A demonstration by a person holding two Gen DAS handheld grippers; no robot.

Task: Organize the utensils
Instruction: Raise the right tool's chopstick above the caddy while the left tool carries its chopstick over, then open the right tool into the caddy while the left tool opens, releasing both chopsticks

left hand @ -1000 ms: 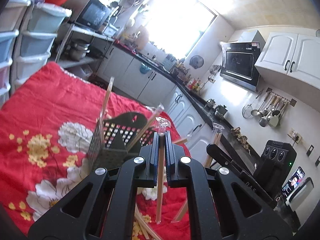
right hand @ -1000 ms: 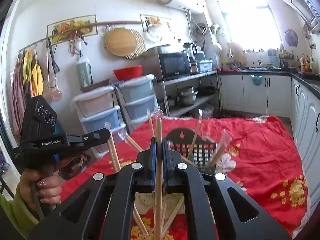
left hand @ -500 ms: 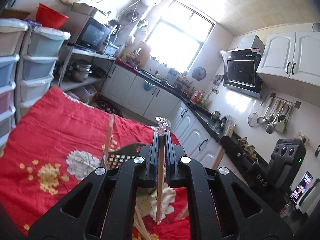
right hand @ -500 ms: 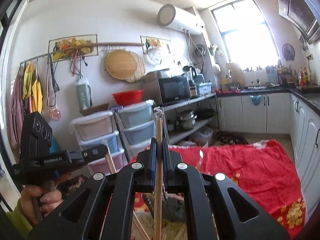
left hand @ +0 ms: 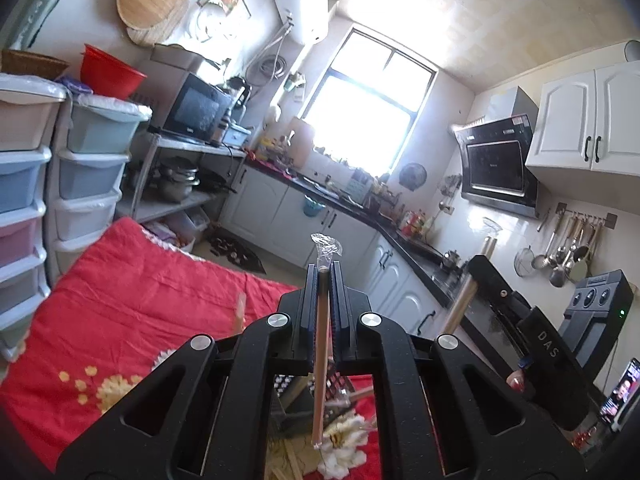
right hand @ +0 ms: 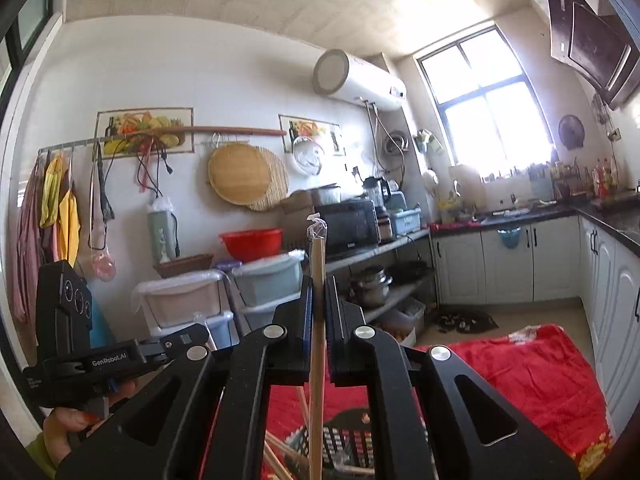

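Note:
My left gripper (left hand: 323, 276) is shut on a wrapped chopstick (left hand: 320, 360) that hangs upright, its plastic tip above the fingers. My right gripper (right hand: 318, 286) is shut on another wrapped chopstick (right hand: 316, 360), also upright. Both are raised above a dark perforated utensil basket (right hand: 340, 444), seen low in the right wrist view and low in the left wrist view (left hand: 286, 404). Loose chopsticks (right hand: 276, 460) lean in and around the basket. The other gripper shows in each view: the right one (left hand: 496, 292) at right, the left one (right hand: 188, 338) at left.
A red floral cloth (left hand: 132, 300) covers the table. Stacked plastic drawers (left hand: 84, 184) stand to the left. White kitchen cabinets (right hand: 520, 264) and a dark counter run along the far wall under a bright window.
Both grippers have risen and tilted up with their chopsticks. The basket has dropped to the bottom of both views, and more wall and ceiling show.

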